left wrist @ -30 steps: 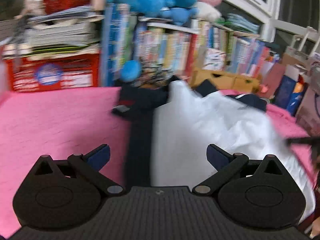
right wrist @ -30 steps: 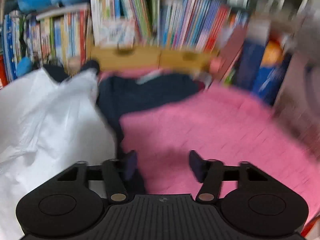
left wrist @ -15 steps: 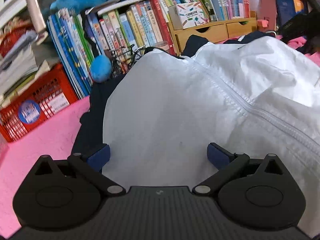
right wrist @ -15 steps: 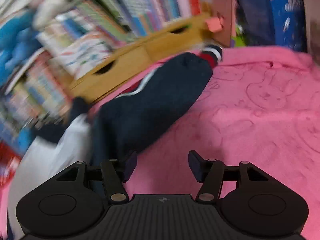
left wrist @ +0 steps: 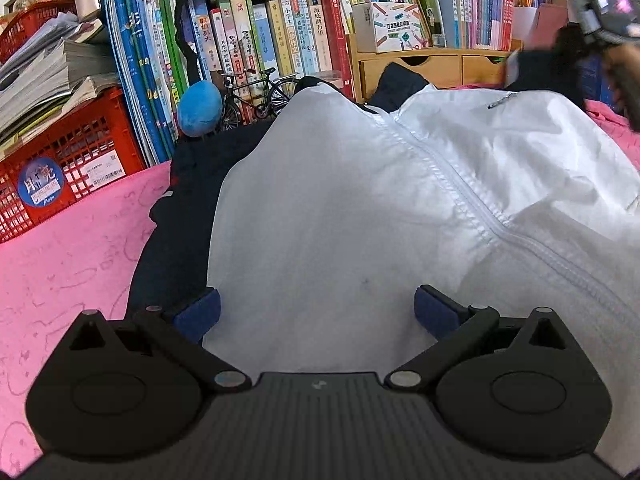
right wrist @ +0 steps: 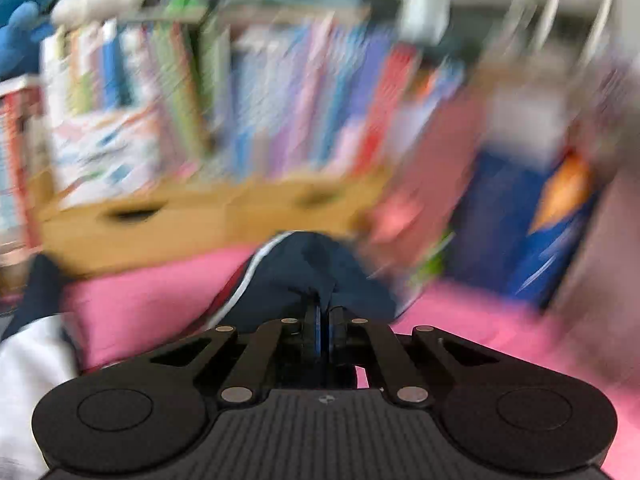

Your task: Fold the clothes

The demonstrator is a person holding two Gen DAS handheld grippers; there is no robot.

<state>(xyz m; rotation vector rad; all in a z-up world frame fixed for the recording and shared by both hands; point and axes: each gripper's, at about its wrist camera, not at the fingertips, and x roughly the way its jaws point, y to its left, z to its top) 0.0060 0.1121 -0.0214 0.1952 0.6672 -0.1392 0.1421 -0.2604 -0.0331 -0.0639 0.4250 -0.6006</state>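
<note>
Beyond the right gripper (right wrist: 325,326), the books (right wrist: 280,92) and the wooden drawers (right wrist: 192,216) were smeared by blur, their titles unreadable. The navy sleeve (right wrist: 312,272) ran down behind the gripper's own body, its pinched end hidden. Ahead of the left gripper (left wrist: 316,310), the white jacket (left wrist: 360,200) ran past the right edge and covered most of the navy garment (left wrist: 176,216).

Both grippers, left gripper (left wrist: 316,308) and right gripper (right wrist: 325,322), are black plastic with blue-padded jaws and silver pivot screws.
</note>
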